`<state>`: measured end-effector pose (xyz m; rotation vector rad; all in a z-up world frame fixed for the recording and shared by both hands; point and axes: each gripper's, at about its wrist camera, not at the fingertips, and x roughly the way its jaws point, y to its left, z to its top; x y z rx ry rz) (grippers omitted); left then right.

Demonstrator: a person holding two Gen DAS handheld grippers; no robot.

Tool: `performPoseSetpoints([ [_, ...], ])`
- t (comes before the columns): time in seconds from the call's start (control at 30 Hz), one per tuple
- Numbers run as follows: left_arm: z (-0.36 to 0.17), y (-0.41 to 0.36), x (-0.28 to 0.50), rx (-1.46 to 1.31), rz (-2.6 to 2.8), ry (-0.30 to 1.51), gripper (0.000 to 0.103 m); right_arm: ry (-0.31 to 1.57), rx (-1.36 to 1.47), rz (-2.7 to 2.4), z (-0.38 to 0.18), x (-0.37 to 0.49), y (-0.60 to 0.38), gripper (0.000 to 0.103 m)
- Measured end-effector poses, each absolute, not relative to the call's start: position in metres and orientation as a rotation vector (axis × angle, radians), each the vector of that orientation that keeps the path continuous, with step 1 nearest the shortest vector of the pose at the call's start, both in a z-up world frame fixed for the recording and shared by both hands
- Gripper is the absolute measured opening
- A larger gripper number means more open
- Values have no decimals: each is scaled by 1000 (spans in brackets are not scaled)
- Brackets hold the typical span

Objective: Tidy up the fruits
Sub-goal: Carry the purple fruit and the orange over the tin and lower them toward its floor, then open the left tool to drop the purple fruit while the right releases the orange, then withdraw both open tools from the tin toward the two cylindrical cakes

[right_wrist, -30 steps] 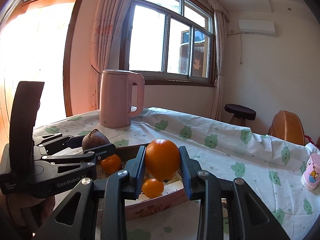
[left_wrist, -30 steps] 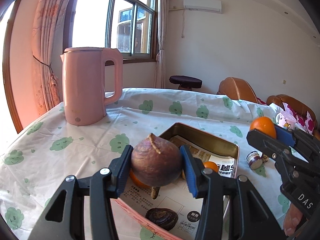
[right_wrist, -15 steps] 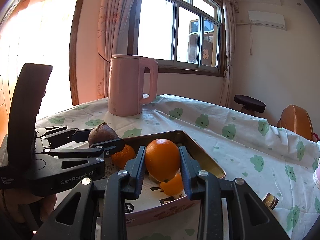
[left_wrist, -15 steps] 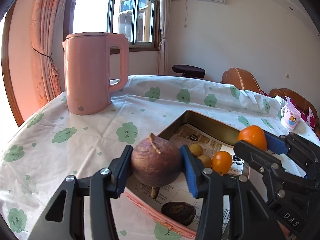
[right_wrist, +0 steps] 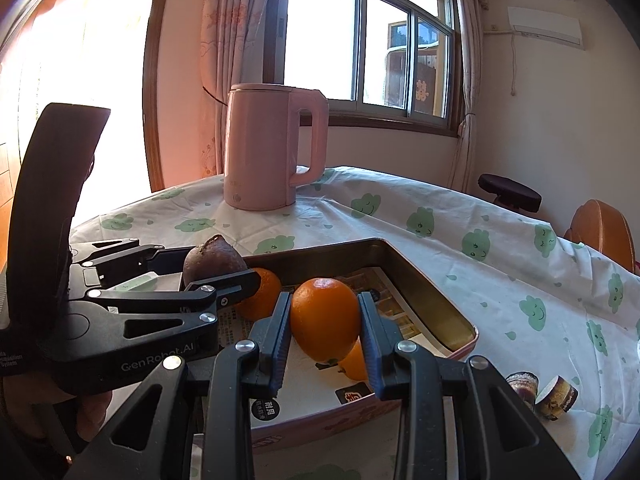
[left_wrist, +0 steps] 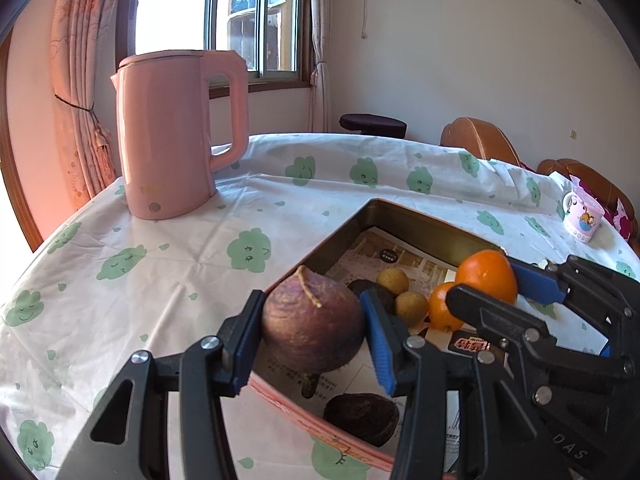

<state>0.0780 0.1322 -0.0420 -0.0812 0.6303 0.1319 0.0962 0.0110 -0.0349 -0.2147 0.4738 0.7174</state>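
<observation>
My left gripper (left_wrist: pixel 312 332) is shut on a wrinkled purple-brown fruit (left_wrist: pixel 312 324) and holds it over the near left rim of the metal tray (left_wrist: pixel 412 216). My right gripper (right_wrist: pixel 325 320) is shut on an orange (right_wrist: pixel 325 318) and holds it above the tray (right_wrist: pixel 432 292). In the tray lie an orange (left_wrist: pixel 440 306), two small yellow-brown fruits (left_wrist: pixel 394 280), and dark wrinkled fruits (left_wrist: pixel 362 416). The right gripper with its orange (left_wrist: pixel 486 278) shows in the left wrist view; the left gripper with its fruit (right_wrist: pixel 214 260) shows in the right wrist view.
A pink kettle (left_wrist: pixel 176 136) stands at the back left of the round table with its cloud-print cloth (left_wrist: pixel 180 264). A pink mug (left_wrist: pixel 582 220) stands at the far right. Two tape rolls (right_wrist: pixel 556 392) lie right of the tray. Brown chairs (left_wrist: pixel 480 140) and a dark stool (left_wrist: pixel 372 124) stand behind.
Both grippers have moved forward and lower over the tray, each still holding its fruit. The tray's contents now show more fully.
</observation>
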Motion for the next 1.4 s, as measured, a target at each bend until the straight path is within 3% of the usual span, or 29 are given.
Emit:
performPoseSetpoints([
  [0.43, -46, 130, 81, -32, 132, 672, 51, 583, -244, 740, -46, 109, 21, 34],
  [0.67, -46, 129, 80, -36, 135, 667, 51, 599, -219, 736, -47, 112, 17, 43],
  [0.97, -36, 130, 68, -56, 158, 623, 78, 570, -167, 700, -42, 107, 1, 62],
  [1.13, -23, 118, 62, -82, 141, 571, 94, 538, -195, 657, -38, 102, -18, 62],
  [1.4, -13, 67, 69, -46, 62, 538, 94, 534, -140, 498, -33, 119, -92, 62],
])
